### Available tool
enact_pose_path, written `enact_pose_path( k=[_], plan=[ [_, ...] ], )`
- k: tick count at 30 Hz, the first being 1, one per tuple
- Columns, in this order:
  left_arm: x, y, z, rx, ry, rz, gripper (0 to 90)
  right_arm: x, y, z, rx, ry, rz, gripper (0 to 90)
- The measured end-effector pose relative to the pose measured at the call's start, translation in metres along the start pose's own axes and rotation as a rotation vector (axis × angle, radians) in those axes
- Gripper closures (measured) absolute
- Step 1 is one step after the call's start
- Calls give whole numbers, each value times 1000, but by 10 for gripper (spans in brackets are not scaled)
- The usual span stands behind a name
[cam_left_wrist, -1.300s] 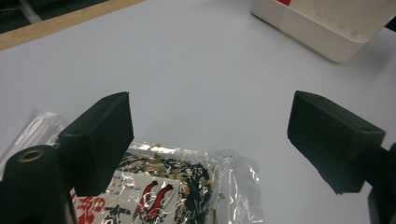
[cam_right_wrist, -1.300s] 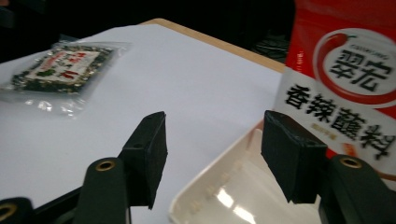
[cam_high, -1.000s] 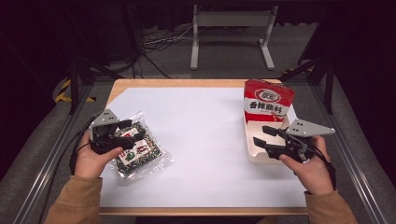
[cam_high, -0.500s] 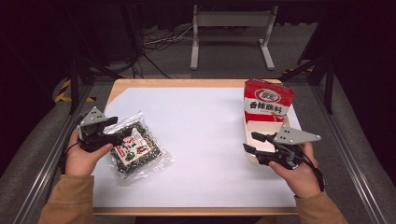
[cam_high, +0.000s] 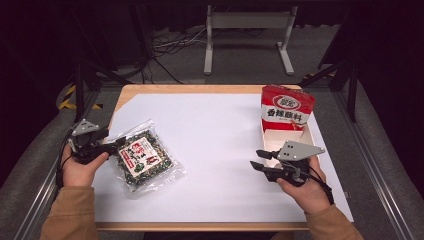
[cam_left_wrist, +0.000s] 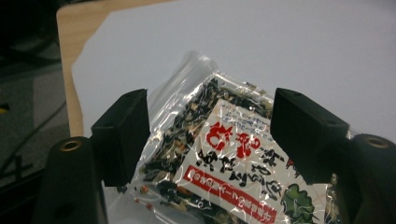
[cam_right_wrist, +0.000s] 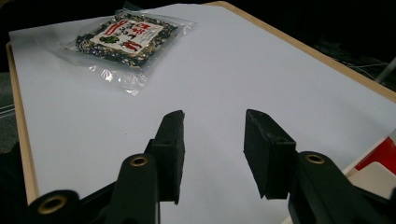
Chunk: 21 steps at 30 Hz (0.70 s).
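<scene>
A clear packet of dark dried mix with a red and white label (cam_high: 145, 157) lies flat on the white sheet at the left. My left gripper (cam_high: 116, 144) rests low at the packet's left edge. In the left gripper view its jaws (cam_left_wrist: 210, 100) stand wide apart with the packet (cam_left_wrist: 224, 154) between them, pads off the plastic. My right gripper (cam_high: 260, 161) hovers over bare sheet at the right. Its jaws (cam_right_wrist: 212, 121) have just been closing and have nothing between them. The packet (cam_right_wrist: 123, 39) lies far off in that view.
A red and white carton (cam_high: 287, 107) with its flap raised lies at the right, just beyond my right gripper; its corner (cam_right_wrist: 380, 156) shows beside the right jaw. The white sheet (cam_high: 220, 130) covers a wooden table (cam_high: 150, 90). Metal rails run along both sides.
My left hand has slid left, from over the packet to its left edge. My right hand has moved left, away from the carton, and its jaws have narrowed.
</scene>
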<state>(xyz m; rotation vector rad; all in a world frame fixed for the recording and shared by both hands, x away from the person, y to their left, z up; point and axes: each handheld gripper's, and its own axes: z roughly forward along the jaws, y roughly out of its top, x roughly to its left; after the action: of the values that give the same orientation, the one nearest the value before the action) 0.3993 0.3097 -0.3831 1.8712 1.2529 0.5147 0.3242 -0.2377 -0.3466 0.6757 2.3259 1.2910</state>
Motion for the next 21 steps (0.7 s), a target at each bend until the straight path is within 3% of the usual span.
enact_pose_path(
  k=[5, 11, 17, 19, 21],
  plan=[
    [18, -11, 3, 16, 81, -72, 302, 3, 0, 6, -4, 16, -2, 557],
    [31, -22, 13, 54, 86, -127, 290, 2, -2, 7, 13, 19, 1, 557],
    [39, -28, 19, 103, 121, -167, 279, 4, -3, 9, 20, 22, -4, 554],
    [42, -32, 22, 140, 116, -217, 271, 4, -4, 10, 29, 25, 2, 545],
    [44, -34, 23, 157, 107, -233, 241, 2, -5, 11, 35, 23, 8, 545]
  ],
)
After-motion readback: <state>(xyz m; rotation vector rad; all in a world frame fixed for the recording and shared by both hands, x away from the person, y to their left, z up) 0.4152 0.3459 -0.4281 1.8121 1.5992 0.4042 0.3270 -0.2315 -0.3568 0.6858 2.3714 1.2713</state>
